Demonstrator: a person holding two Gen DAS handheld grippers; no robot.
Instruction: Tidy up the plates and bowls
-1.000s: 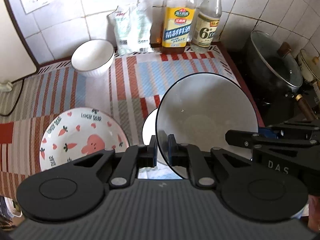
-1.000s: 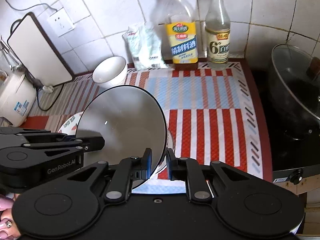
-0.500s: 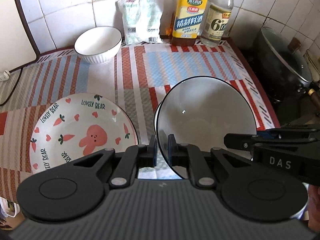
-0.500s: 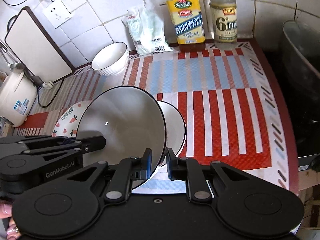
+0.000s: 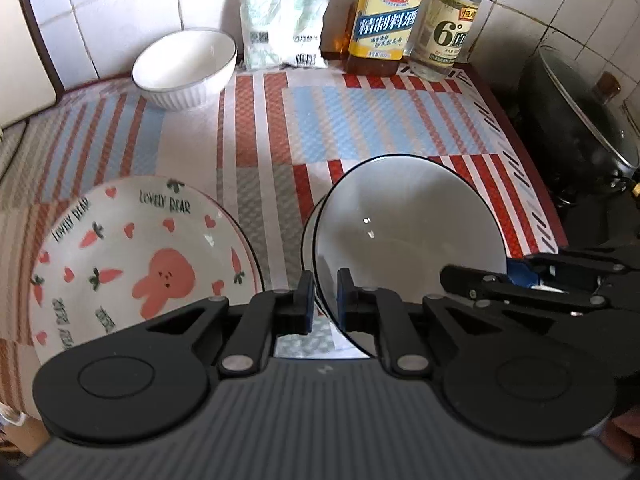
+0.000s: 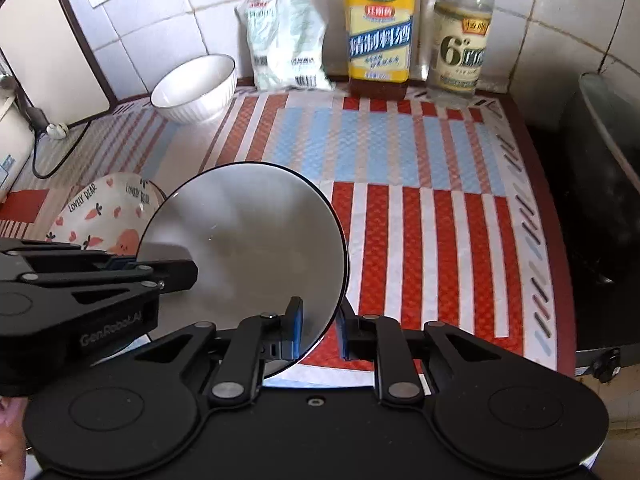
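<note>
A white black-rimmed plate (image 5: 408, 236) is held by both grippers, low over a second white plate (image 5: 309, 236) whose edge shows at its left. My left gripper (image 5: 322, 300) is shut on the plate's near-left rim. My right gripper (image 6: 320, 330) is shut on its right rim; the plate (image 6: 248, 248) fills the middle of the right wrist view. A bunny-and-carrot plate (image 5: 136, 264) lies on the mat to the left, also in the right wrist view (image 6: 108, 212). A white ribbed bowl (image 5: 184, 68) stands at the back, also in the right wrist view (image 6: 194, 88).
Against the tiled wall stand a plastic bag (image 5: 280, 16), a yellow-label bottle (image 5: 382, 20) and a clear bottle (image 5: 448, 28). A lidded black pot (image 5: 580, 120) sits on the stove at right. A cutting board (image 6: 48, 52) and rice cooker (image 6: 10, 140) are at left.
Both grippers have lowered the held plate toward the counter and the plate beneath it. The camera views have moved closer to the mat and back wall.
</note>
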